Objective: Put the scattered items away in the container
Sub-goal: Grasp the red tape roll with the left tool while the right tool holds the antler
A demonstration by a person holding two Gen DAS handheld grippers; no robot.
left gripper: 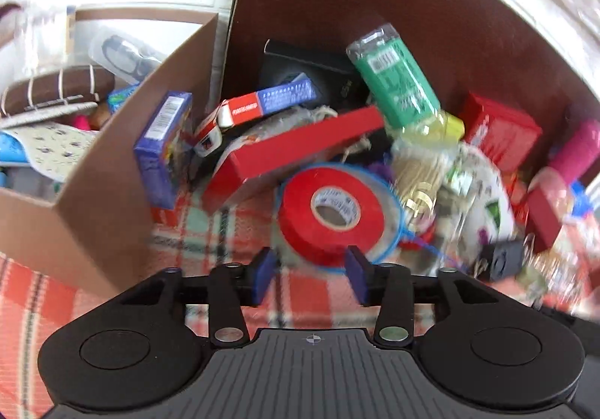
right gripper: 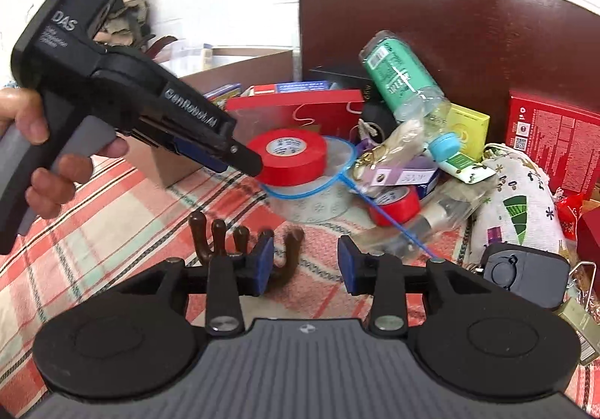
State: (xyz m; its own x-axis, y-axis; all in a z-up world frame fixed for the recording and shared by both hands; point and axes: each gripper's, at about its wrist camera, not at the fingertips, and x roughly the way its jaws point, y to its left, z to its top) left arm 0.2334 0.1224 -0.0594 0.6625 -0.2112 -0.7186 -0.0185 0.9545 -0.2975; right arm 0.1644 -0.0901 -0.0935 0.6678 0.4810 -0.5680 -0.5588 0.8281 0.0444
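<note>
A red tape roll [left gripper: 332, 222] lies flat atop a clear zip bag [right gripper: 318, 194], near the open cardboard box [left gripper: 112, 171] holding clutter.

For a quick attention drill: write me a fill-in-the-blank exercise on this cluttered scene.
1. The big roll of tape right ahead of the left gripper is coloured ____.
2. The cardboard box stands on a ____-patterned cloth.
3. The bottle with the green label has a cap coloured ____.
4. The jaws of the right gripper stand ____, holding nothing.

Missing words: red; plaid; blue; open
</note>
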